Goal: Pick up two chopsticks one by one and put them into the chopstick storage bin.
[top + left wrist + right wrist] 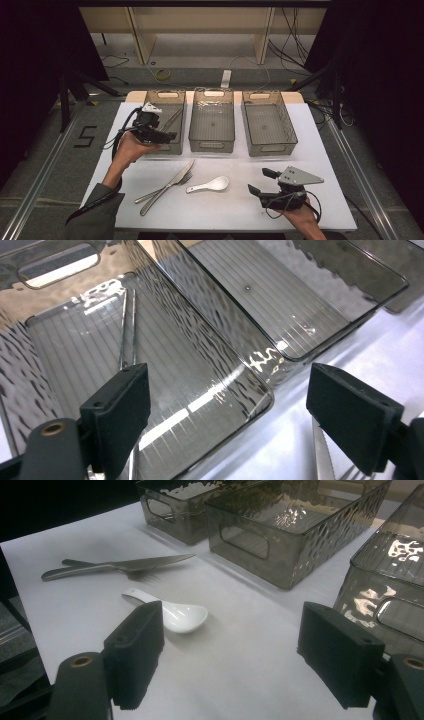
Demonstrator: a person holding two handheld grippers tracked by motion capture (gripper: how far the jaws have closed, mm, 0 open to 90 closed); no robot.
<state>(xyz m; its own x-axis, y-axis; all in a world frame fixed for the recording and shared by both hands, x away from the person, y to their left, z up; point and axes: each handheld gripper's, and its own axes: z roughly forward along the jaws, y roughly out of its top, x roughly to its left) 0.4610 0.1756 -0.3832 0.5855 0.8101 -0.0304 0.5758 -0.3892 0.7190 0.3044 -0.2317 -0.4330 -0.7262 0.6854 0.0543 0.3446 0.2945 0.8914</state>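
Black jaws of the left gripper [227, 410] stand wide, gripping nothing, above the left smoked ribbed plastic bin [240, 382]; thin metal chopsticks [128, 325] lie inside at eleven o'clock; the right gripper [230, 655] gapes empty, the white ceramic spoon [175, 614] at its eleven.

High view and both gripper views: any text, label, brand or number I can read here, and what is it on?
"5": a dark numeral marked on the grey floor, left of the table.
Nothing else is readable: the three baskets, knife, fork, white spoon, left gripper and right gripper show no lettering.
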